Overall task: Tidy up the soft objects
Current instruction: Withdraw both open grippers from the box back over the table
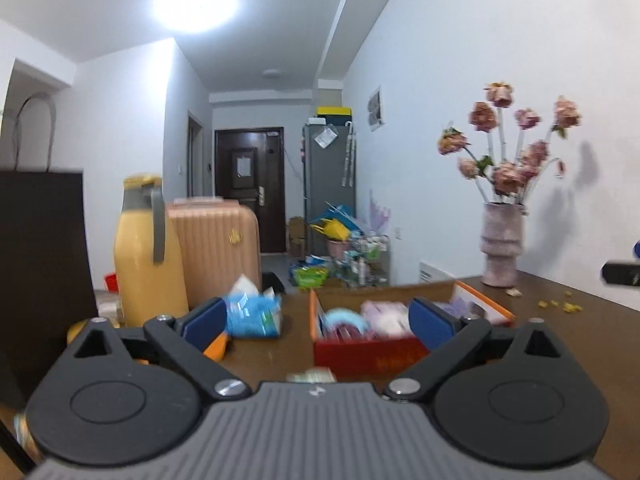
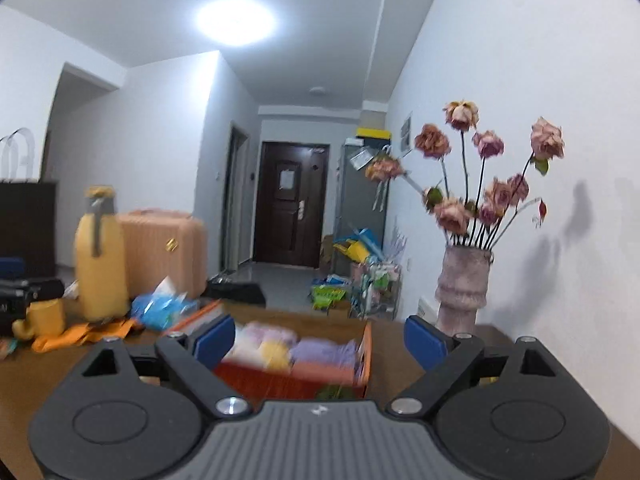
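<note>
- The left gripper [image 1: 318,318] hung above the brown tabletop [image 1: 580,328], its blue fingers [image 1: 206,318] spread wide with nothing between them.
- The right gripper [image 2: 320,338] was likewise held over the tabletop, fingers [image 2: 424,340] spread and empty.
- The red-and-orange box [image 2: 288,380] sat in the middle of the tabletop, open-topped, with soft folded cloths [image 2: 320,352] in pink, yellow and purple packed inside; motion blur hid their finer shape.
- A blue tissue pack [image 1: 252,314] lay on the tabletop just left of the box, apart from it, with bare wood between.
- A yellow flask [image 1: 146,248] stood near the tabletop's left edge; an orange cloth [image 2: 86,334] lay at its foot.
- A pink vase [image 1: 502,246] of dried roses stood at the far edge against the wall, well apart from the box, with open wood to the right of the box.
</note>
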Motion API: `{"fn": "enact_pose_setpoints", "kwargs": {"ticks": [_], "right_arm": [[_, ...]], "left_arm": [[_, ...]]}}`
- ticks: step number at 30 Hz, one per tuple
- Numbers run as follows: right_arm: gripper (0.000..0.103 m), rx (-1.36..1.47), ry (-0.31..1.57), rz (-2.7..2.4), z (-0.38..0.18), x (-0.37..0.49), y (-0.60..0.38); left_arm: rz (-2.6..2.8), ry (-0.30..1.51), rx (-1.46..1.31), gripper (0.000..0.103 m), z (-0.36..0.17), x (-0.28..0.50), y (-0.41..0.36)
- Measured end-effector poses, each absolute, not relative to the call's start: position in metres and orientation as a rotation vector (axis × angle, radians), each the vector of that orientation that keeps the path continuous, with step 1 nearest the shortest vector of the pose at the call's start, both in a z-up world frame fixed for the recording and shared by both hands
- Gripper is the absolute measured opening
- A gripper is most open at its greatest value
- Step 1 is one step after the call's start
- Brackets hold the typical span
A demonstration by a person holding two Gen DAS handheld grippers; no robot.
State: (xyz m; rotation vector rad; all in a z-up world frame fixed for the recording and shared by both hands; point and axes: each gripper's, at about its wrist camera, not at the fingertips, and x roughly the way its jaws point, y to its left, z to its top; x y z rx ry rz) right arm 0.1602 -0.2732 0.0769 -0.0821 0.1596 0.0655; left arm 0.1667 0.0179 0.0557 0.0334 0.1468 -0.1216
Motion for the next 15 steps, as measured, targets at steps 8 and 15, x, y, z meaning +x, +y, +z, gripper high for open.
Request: {"fn": "enact_pose_setpoints", "kwargs": {"ticks": [8,15], "right_arm": [[0.091,-0.086,0.257,0.136,0.010,0.078,-0.258],[0.091,-0.059,0.287,0.104,0.005,0.090,-0.261]], "left_arm": [[-0.126,0.247,0.032,0.102,0.013,0.112,0.031],[-0.131,0.267,0.008,0.102,0.009,0.126,0.033]]}}
